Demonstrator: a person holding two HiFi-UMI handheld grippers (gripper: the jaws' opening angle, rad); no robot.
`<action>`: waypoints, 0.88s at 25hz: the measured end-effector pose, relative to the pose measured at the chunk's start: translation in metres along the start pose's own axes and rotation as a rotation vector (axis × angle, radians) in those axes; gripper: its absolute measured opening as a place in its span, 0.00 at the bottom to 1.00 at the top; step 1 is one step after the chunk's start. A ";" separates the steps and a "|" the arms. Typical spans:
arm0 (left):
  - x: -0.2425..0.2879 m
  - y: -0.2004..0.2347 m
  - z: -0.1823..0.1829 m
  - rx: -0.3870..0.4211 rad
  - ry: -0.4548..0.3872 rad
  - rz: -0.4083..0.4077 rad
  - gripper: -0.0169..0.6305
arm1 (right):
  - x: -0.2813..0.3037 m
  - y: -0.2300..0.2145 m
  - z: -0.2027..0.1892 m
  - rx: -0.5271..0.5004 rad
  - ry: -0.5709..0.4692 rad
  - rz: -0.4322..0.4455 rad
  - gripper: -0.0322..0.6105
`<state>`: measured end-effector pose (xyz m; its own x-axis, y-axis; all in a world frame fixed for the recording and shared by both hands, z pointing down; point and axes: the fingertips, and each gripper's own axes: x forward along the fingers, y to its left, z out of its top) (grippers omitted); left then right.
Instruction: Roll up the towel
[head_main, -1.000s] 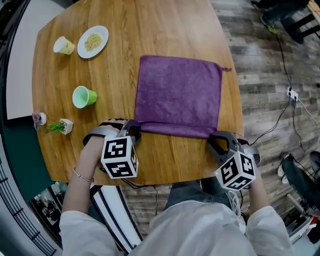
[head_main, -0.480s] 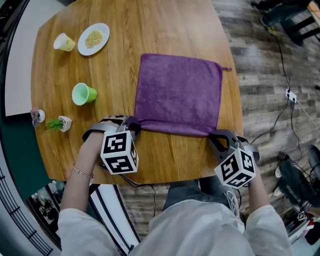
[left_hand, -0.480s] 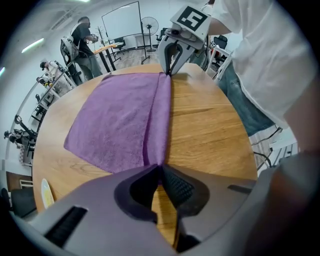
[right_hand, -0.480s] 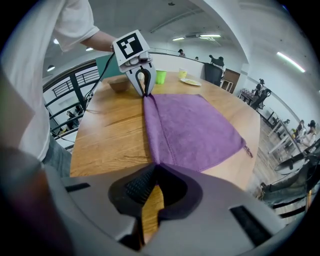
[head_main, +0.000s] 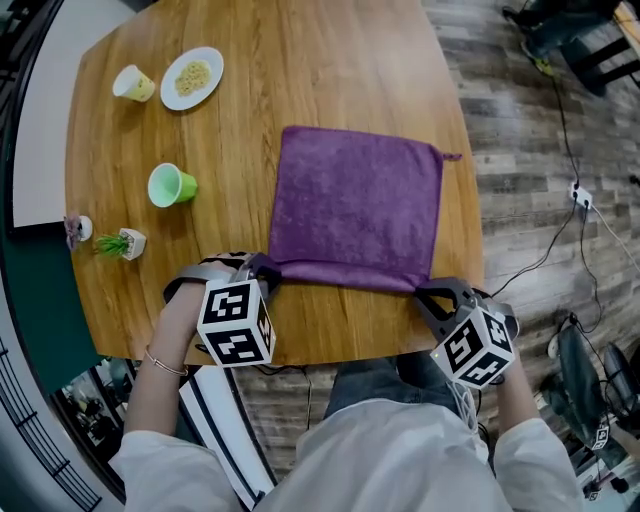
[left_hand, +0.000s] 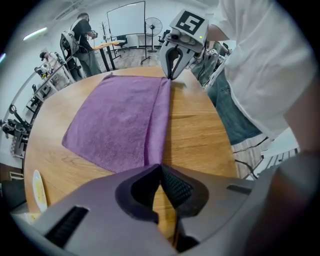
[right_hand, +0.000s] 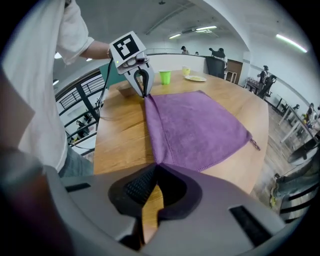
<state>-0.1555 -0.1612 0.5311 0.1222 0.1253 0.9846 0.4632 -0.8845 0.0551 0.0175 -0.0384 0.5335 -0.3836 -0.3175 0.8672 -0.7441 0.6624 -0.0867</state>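
- One wooden table (head_main: 330, 60) carries the whole job. The purple towel (head_main: 355, 205) lies flat on its right half, with its near edge close to the table's rim in front of you.
- Measured against the green cup (head_main: 172, 185) and the plate (head_main: 192, 77) at the far left, the towel now sits a little nearer you than a second ago. It looks dragged your way.
- Your left claw (head_main: 262, 268) has just been closing its jaws and now pinches the towel's near left corner.
- Your right claw (head_main: 428, 293) has just been closing too and clenches the near right corner.
- A narrow fold (head_main: 345, 272) runs along the near edge between the two claws. I judge it the roll's first turn, so with both corners gripped, rolling is only starting.
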 end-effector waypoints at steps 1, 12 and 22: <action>-0.002 0.001 0.000 -0.011 -0.003 -0.007 0.05 | -0.003 -0.001 0.001 0.016 -0.011 0.003 0.07; -0.005 0.039 0.005 -0.079 0.006 -0.078 0.05 | -0.012 -0.044 0.014 0.106 -0.078 0.026 0.07; -0.005 0.063 0.008 -0.090 0.035 -0.080 0.05 | -0.002 -0.065 0.012 0.133 -0.081 0.021 0.07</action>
<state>-0.1198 -0.2137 0.5284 0.0566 0.1832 0.9814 0.3890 -0.9094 0.1473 0.0600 -0.0885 0.5319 -0.4382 -0.3617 0.8229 -0.7995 0.5752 -0.1729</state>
